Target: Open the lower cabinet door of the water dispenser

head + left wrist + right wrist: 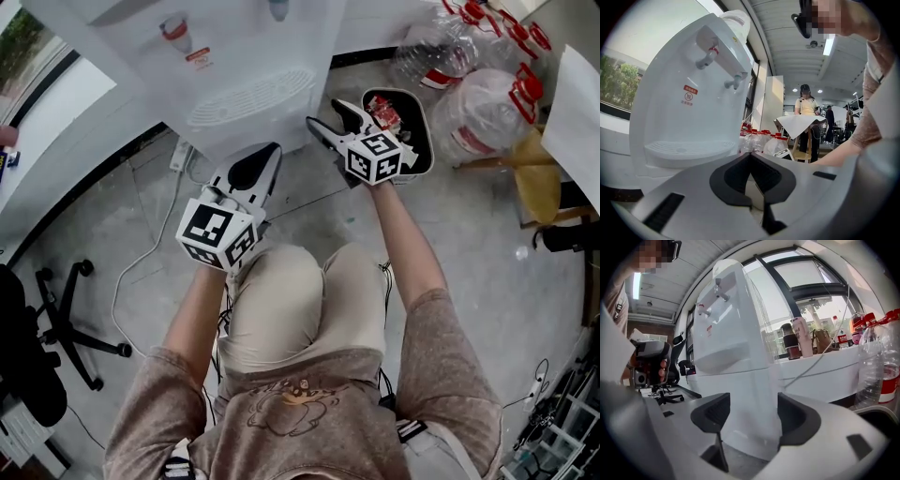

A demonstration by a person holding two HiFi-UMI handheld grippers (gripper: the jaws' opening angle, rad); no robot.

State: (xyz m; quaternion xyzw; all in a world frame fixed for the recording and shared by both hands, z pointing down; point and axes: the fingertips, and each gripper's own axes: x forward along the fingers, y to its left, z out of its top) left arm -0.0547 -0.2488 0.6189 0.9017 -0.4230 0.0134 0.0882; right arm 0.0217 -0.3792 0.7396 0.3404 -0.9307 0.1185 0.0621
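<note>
I see the water dispenser (253, 84) as smooth, glossy white plastic. The left gripper (750, 157) and right gripper (753, 408) have matt grey plastic shells (pads black, rubbery-looking). The bottles (478, 112) are clear plastic, and the floor (469, 244) is dull and mottled grey.

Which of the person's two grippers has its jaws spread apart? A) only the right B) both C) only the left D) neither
A: the jaws of the right gripper stand apart, with the water dispenser seen between them; those of the left gripper meet at their tips.

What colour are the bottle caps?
Red; the caps show best in the head view.
</note>
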